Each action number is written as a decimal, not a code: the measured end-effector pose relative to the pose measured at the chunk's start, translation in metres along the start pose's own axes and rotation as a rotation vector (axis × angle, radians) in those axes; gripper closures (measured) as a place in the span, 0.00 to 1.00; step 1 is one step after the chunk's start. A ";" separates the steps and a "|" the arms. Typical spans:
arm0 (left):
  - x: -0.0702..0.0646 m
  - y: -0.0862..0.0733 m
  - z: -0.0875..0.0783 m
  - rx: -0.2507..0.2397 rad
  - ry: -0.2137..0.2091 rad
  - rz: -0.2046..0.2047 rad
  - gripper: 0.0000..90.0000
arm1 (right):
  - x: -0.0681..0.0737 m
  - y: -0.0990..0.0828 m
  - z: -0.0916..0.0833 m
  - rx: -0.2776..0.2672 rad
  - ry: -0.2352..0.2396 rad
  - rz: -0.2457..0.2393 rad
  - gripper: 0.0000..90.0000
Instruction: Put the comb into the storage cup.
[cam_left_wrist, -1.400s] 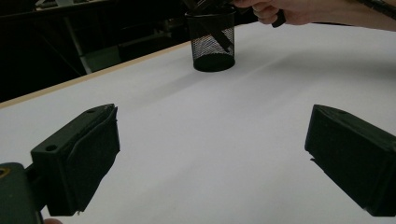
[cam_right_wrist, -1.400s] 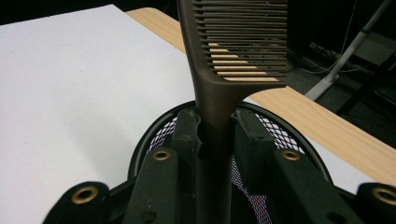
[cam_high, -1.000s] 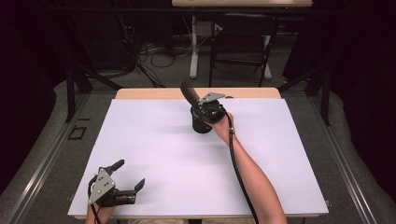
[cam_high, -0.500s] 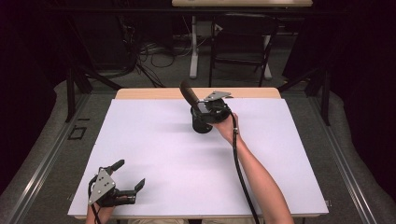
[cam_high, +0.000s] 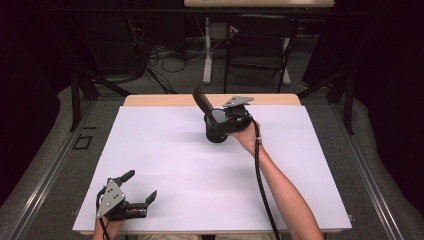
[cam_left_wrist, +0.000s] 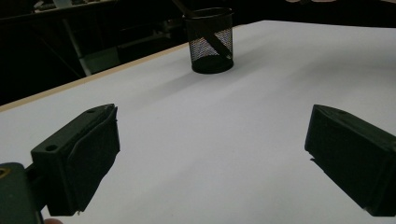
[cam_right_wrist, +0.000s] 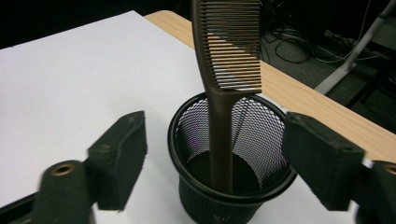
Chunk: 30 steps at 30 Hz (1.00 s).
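The brown comb (cam_right_wrist: 219, 93) is already standing in the black mesh pen cup (cam_right_wrist: 233, 186) near the tabletop's (cam_high: 165, 165) far edge, leaning on its rim. The right claw (cam_right_wrist: 215, 158), just opening, is straddling the cup released; withdrawing is what remains. The left claw (cam_high: 142, 187) is resting open, well apart, obstructing nothing.

A brown comb (cam_right_wrist: 219, 70) stands in a black mesh cup (cam_right_wrist: 229, 154) on a white table cover (cam_high: 175, 165); the wooden table edge (cam_high: 150, 100) is tan.
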<state>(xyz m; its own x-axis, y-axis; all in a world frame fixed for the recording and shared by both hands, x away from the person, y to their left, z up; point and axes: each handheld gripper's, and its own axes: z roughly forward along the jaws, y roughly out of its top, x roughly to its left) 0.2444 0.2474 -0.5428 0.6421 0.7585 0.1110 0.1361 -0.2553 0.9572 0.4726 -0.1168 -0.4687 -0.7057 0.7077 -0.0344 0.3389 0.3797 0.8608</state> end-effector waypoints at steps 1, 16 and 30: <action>0.000 0.000 0.000 0.000 -0.001 0.000 0.04 | 0.001 0.000 -0.003 0.005 0.006 0.001 0.21; -0.001 0.002 0.009 -0.001 -0.021 0.004 0.04 | 0.005 -0.009 -0.029 0.045 0.071 -0.015 0.08; -0.001 0.000 0.005 0.000 -0.016 0.000 0.04 | 0.013 -0.024 -0.050 0.077 0.110 -0.028 0.02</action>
<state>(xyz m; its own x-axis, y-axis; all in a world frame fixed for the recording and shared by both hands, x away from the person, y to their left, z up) 0.2479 0.2439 -0.5441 0.6541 0.7489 0.1066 0.1365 -0.2554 0.9571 0.4242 -0.1465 -0.4644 -0.7782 0.6280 0.0014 0.3615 0.4462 0.8187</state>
